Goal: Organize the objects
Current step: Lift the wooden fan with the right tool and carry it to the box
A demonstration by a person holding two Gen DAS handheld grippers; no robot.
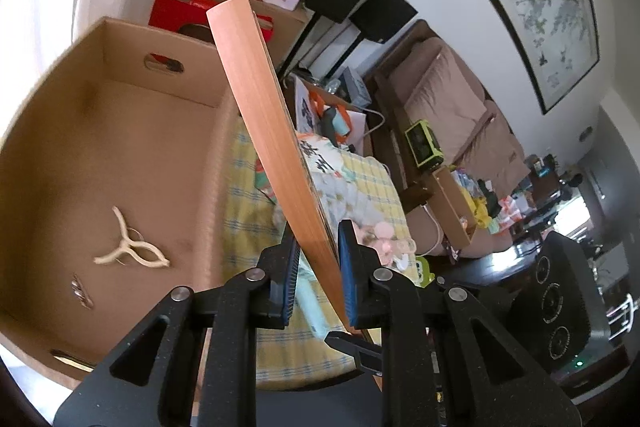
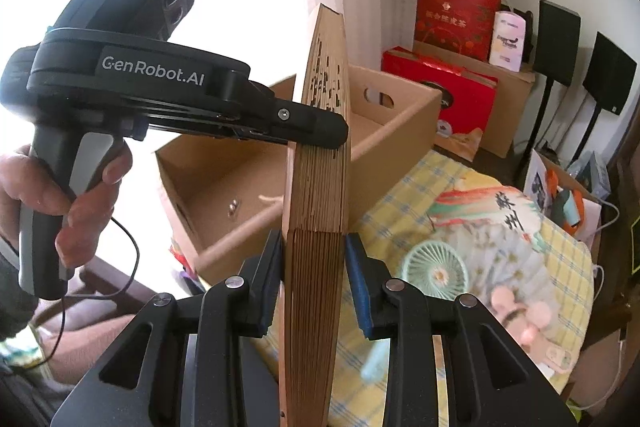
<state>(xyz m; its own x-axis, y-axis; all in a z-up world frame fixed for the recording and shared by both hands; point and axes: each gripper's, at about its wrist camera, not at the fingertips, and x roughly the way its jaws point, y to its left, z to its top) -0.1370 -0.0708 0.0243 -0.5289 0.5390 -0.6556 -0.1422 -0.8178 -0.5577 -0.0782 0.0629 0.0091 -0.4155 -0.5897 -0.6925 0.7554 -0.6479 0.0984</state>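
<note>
A folded wooden hand fan (image 1: 256,107) stands nearly upright above the table, held by both grippers. In the left wrist view my left gripper (image 1: 318,251) is shut on its flat orange-brown side. The right wrist view shows the fan's stacked ribs (image 2: 316,227) between the blue pads of my right gripper (image 2: 314,247), which is shut on its lower part. My left gripper (image 2: 320,131) clamps the fan higher up, from the left. Behind the fan stands an open cardboard box (image 1: 120,47) with a cream hair claw (image 1: 128,251) and a metal clip (image 1: 80,293) on its floor.
A yellow checked cloth (image 2: 400,203) covers the table, with a round printed fan (image 2: 500,227) and a small mint electric fan (image 2: 434,273) lying on it. Red gift boxes (image 2: 452,15) and black speakers (image 2: 560,39) stand behind. A hand (image 2: 60,187) grips the left gripper's handle.
</note>
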